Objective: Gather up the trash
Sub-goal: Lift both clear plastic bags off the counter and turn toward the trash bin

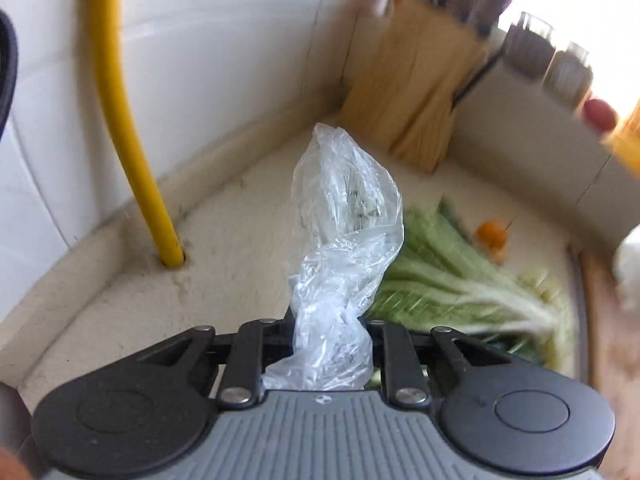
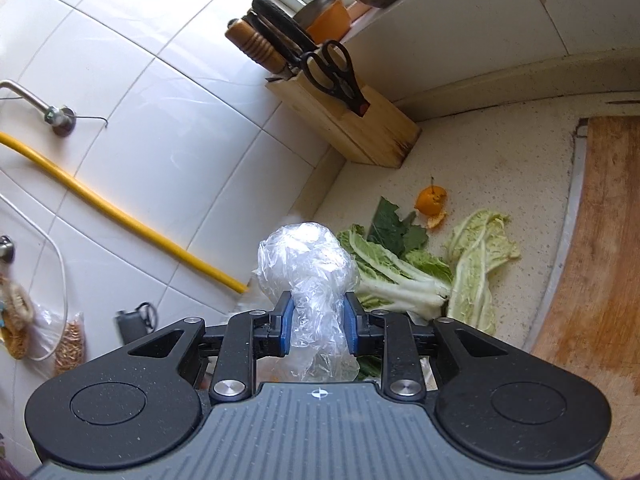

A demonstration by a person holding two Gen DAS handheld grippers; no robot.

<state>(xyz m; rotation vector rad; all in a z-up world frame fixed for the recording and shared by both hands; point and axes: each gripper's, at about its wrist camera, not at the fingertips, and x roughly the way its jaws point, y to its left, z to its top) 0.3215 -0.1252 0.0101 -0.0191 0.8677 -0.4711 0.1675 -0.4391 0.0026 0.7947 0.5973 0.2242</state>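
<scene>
The counter [image 2: 500, 152] lies under both my grippers, its board [image 2: 600, 240] off to the right. The knife block [image 2: 352, 120] stands in the corner; cabbage leaves [image 2: 472, 272] lie on the counter in front of it, orange peel [image 2: 431, 200] between the two. My left gripper [image 1: 330, 324] is clamped on a clear bag [image 1: 344, 216] that rises crumpled past the fingers, beside the leaves. My right gripper [image 2: 319, 316] pinches a bag too, bunched between blue pads [image 2: 286, 316]
</scene>
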